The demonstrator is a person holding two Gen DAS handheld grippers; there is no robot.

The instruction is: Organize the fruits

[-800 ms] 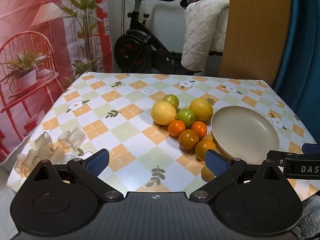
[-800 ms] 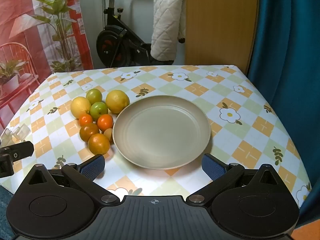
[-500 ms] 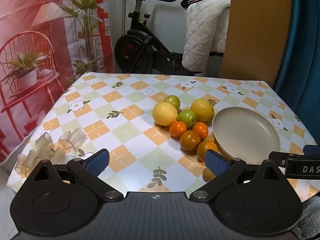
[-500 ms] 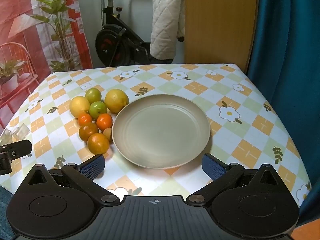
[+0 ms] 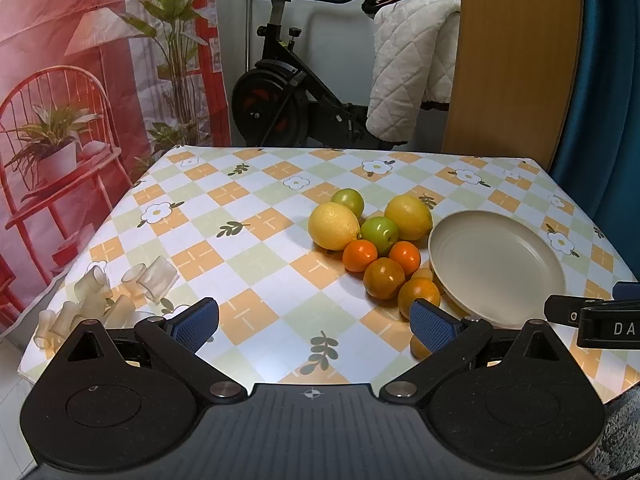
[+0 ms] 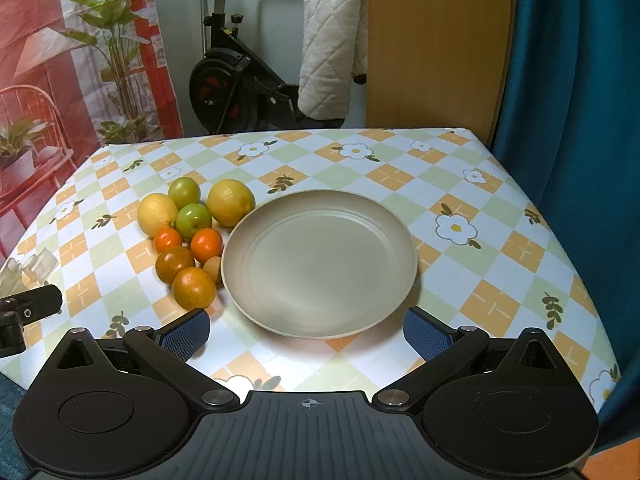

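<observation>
Two lemons [image 6: 157,214], two green fruits [image 6: 194,221], four oranges [image 6: 193,287] and one small tan fruit [image 6: 213,267] cluster touching, just left of one empty plate [image 6: 320,224] at mid-frame. Left gripper [image 5: 314,322] and right gripper [image 6: 306,332] hang low in frame, jaws wide, holding nothing. Bare checkered bench [image 6: 500,240] lies right of the plate; an exercise bike [image 5: 288,92] stands behind.

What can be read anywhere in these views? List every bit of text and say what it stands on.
"DA": white letters on the black body of the right gripper, cut off by the left wrist view's edge.
Small signs on the red wall backdrop: too blurred to read.
Nothing readable on the plate, the fruits or the tablecloth.
</observation>
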